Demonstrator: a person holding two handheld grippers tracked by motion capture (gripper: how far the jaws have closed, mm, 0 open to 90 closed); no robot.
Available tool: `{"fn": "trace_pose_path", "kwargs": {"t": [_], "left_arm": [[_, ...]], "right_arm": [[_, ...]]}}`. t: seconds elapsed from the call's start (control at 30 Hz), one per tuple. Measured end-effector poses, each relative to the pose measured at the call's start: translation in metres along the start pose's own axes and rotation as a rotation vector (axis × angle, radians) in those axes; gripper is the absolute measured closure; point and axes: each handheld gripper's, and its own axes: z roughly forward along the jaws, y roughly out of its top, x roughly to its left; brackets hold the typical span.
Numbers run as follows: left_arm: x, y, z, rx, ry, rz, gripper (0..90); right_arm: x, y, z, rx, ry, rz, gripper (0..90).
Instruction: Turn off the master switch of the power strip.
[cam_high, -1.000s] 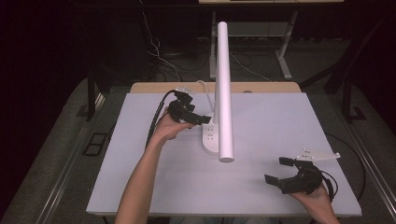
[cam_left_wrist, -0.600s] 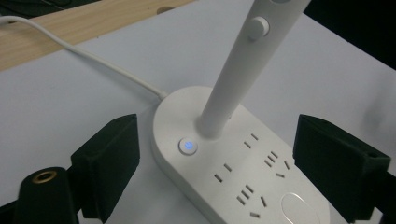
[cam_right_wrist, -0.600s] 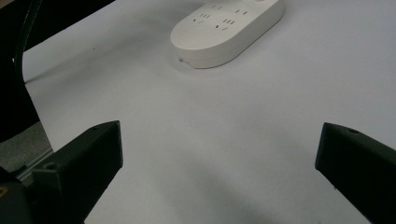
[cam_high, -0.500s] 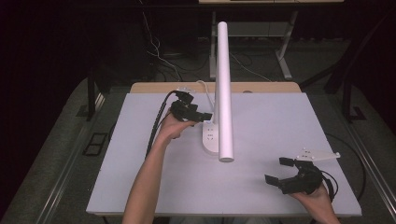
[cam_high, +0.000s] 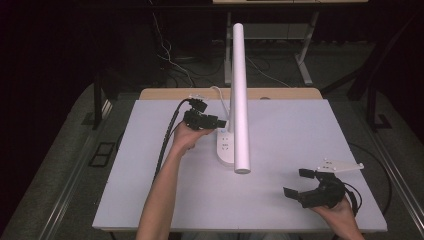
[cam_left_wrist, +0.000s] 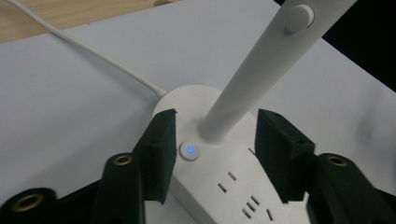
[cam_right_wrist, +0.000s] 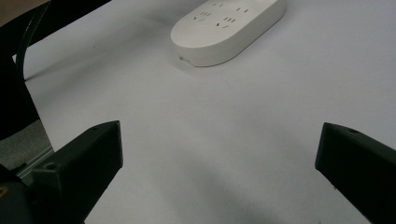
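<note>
A: Where is the lamp (cam_left_wrist: 219, 154) now?

B: Its base lies straight ahead of the left gripper (cam_left_wrist: 215, 140), between the two jaws. The stem (cam_left_wrist: 252, 70) rises from the base just past the jaw tips, and a small button (cam_left_wrist: 189, 150) glows blue just beside the inner face of one jaw. In the high view the left gripper (cam_high: 202, 120) sits at the far end of the base.

A: What has changed?

B: A second ago the jaws stood wider. They have just been closing, and the gripper has come a little lower toward the base. Still, I see a small gap on each side, so I would say it is not yet grasping: half closed around the base, without pressing.

A: And what does this mean?

B: I think the left gripper is about to hold the base, or to reach the button. The lit button suggests the power is on.

A: The other one?

B: The right gripper (cam_high: 307, 187) rests on the surface (cam_high: 280, 125), released, jaws wide. The base end (cam_right_wrist: 224, 28) is well ahead of it.
</note>
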Motion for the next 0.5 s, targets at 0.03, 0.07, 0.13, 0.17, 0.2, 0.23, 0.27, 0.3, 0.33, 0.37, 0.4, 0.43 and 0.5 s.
{"fn": "trace_pose_path", "kwargs": {"t": [0.03, 0.07, 0.13, 0.17, 0.2, 0.23, 0.27, 0.3, 0.33, 0.37, 0.4, 0.43, 0.5], "left_arm": [[-0.0002, -0.0002, 0.0005, -0.004, 0.004, -0.001, 53.4], [-0.0003, -0.0003, 0.0008, -0.005, 0.009, 0.001, 55.8], [-0.0007, -0.0004, 0.0018, -0.015, 0.012, -0.005, 60.9], [0.0000, -0.0002, 0.0023, -0.019, 0.018, 0.006, 63.5], [-0.0001, -0.0001, 0.0024, -0.021, 0.025, 0.003, 66.2], [0.0003, -0.0002, 0.0026, -0.025, 0.029, 0.000, 69.2], [0.0007, -0.0002, 0.0030, -0.033, 0.028, -0.007, 72.5], [0.0010, -0.0003, 0.0034, -0.039, 0.028, -0.012, 75.8], [0.0013, -0.0003, 0.0039, -0.041, 0.034, -0.013, 78.9], [0.0014, -0.0004, 0.0046, -0.042, 0.035, -0.021, 82.0], [0.0016, -0.0007, 0.0055, -0.046, 0.037, -0.027, 85.1], [0.0016, -0.0008, 0.0064, -0.047, 0.039, -0.036, 87.6], [0.0031, -0.0014, 0.0081, -0.043, 0.043, -0.034, 89.7]], "right_arm": [[0.0000, 0.0000, 0.0000, 0.001, -0.001, -0.001, 0.3], [-0.0001, -0.0001, 0.0000, 0.002, 0.000, -0.001, 0.3], [0.0000, -0.0003, -0.0001, 0.002, 0.000, 0.002, 0.3], [0.0000, -0.0004, -0.0002, 0.003, 0.000, 0.004, 0.3], [-0.0003, -0.0004, -0.0002, 0.003, 0.000, 0.004, 0.3], [-0.0004, -0.0004, -0.0001, 0.002, 0.000, 0.004, 0.3], [-0.0004, -0.0005, -0.0002, 0.002, 0.000, 0.004, 0.3], [-0.0004, -0.0005, -0.0005, 0.003, -0.001, 0.004, 0.3], [-0.0004, -0.0005, -0.0006, 0.002, -0.002, 0.003, 0.3], [-0.0006, -0.0006, -0.0008, 0.003, -0.002, 0.002, 0.3], [-0.0008, -0.0006, -0.0009, 0.003, -0.002, 0.003, 0.3], [-0.0010, -0.0006, -0.0010, 0.001, -0.002, 0.002, 0.3], [-0.0013, -0.0007, -0.0010, 0.001, -0.002, 0.002, 0.3]]}}
